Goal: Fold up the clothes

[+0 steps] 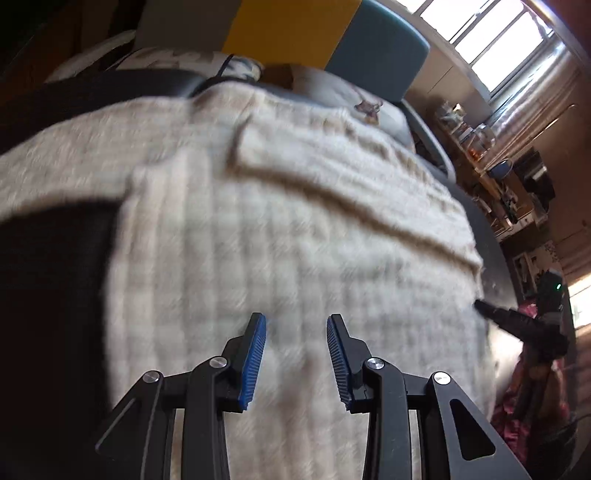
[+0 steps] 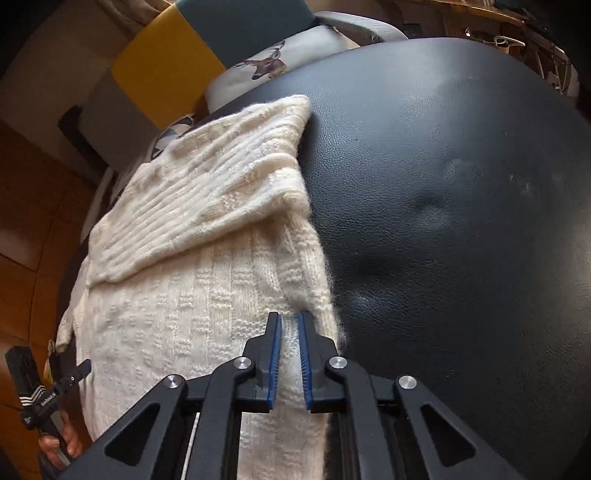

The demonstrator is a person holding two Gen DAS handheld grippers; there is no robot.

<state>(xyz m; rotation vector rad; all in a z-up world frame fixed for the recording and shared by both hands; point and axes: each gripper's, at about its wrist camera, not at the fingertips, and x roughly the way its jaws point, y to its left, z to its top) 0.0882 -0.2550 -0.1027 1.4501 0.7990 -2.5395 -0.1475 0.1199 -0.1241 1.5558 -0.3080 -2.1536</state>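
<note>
Two tools over cream cable-knit sweater [image 2: 207, 280] on black leather surface [image 2: 461, 221], right tool [image 2: 290, 321] pinched narrow on sweater's right edge, left tool [image 1: 296, 325] part-open, empty, blurred.

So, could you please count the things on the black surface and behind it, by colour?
Cream: 1, the sweater
White with deer print: 1, a pillow
Yellow: 1, a cushion
Teal: 1, a cushion
Total: 4
</note>
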